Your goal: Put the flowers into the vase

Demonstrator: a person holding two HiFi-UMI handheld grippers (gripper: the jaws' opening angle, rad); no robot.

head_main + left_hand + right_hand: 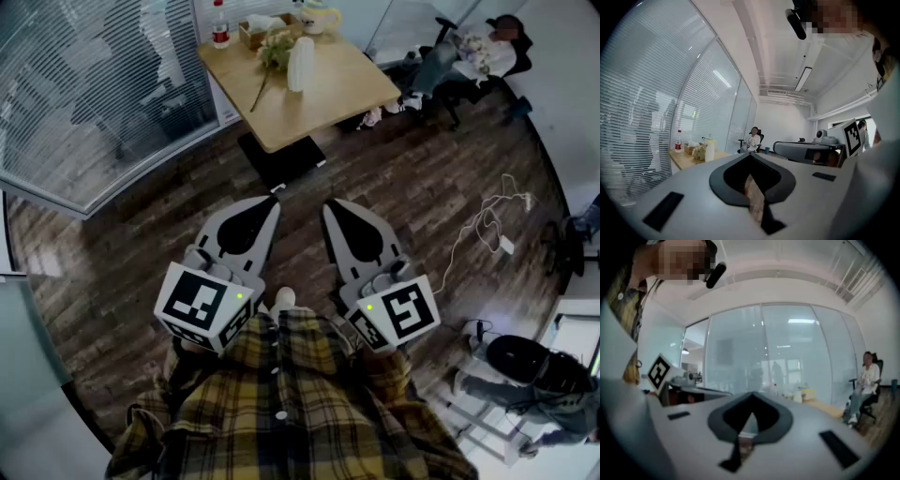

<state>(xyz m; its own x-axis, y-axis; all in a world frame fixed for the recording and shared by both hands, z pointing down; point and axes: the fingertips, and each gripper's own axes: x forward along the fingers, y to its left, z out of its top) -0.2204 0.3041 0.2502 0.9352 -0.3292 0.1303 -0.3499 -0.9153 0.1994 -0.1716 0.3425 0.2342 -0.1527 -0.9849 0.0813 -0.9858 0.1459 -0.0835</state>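
Left gripper & right gripper both pressed shut, empty, well apart from table; flowers lie beside vase, so person should prob. approach, open up, pinch stem low.

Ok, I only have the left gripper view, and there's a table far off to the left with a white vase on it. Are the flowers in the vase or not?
Observer: Not in it. In the head view the flowers lie flat on the table, left of the vase, stem toward the near edge.
Operator: Is the right gripper carrying anything?
Observer: No, the right gripper view shows its jaws together, nothing between them.
Operator: Anything on the floor?
Observer: A white cable lies on the wood, off to the right of the right gripper.
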